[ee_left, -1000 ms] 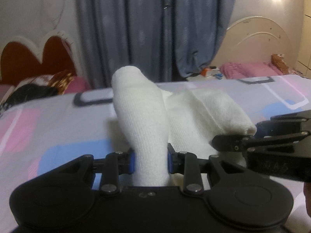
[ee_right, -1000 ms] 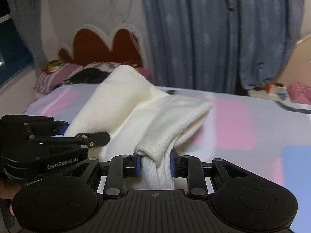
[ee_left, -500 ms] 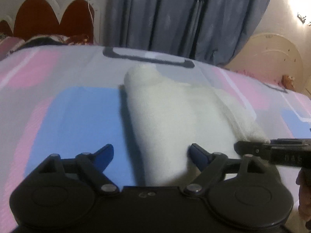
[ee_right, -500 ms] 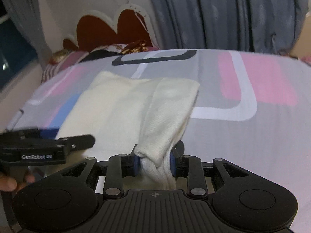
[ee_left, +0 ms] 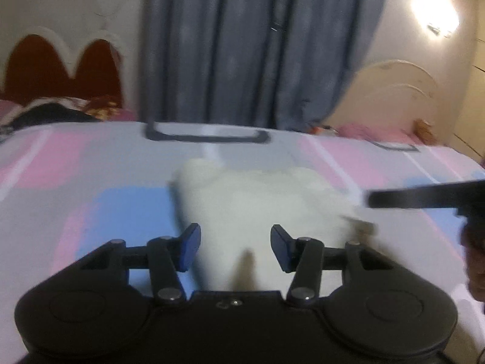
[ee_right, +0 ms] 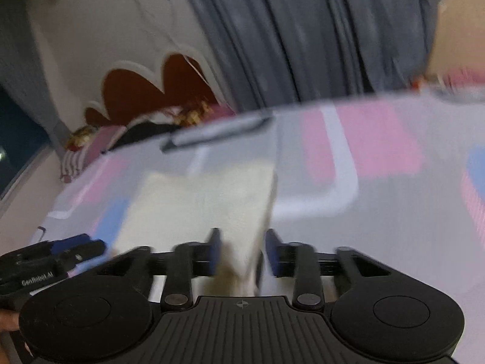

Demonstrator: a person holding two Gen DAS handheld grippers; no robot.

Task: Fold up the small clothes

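A small white knit garment (ee_left: 257, 200) lies folded flat on the patterned bed sheet (ee_left: 91, 166). My left gripper (ee_left: 235, 247) straddles its near end. The jaws are closing, with the cloth between the blue pads (ee_left: 189, 247) but not pressed by them. My right gripper (ee_right: 242, 253) has the garment's (ee_right: 197, 206) right near edge between its pads, and its jaws are closing on that fold. In the left wrist view the right gripper (ee_left: 424, 195) is a blurred black bar at the right. The left gripper (ee_right: 88, 244) shows at the lower left of the right wrist view.
The pink, blue and grey sheet (ee_right: 379, 157) spreads wide around the garment. Pillows (ee_left: 60, 112) and a red scalloped headboard (ee_left: 60, 69) stand at the far left, and grey curtains (ee_left: 242, 45) hang behind. A second bed with a cream headboard (ee_left: 394, 91) is at the far right.
The garment went from held up to lying flat on the bed. My left gripper let go of it and spread wide, then narrowed a little. My right gripper kept its edge.
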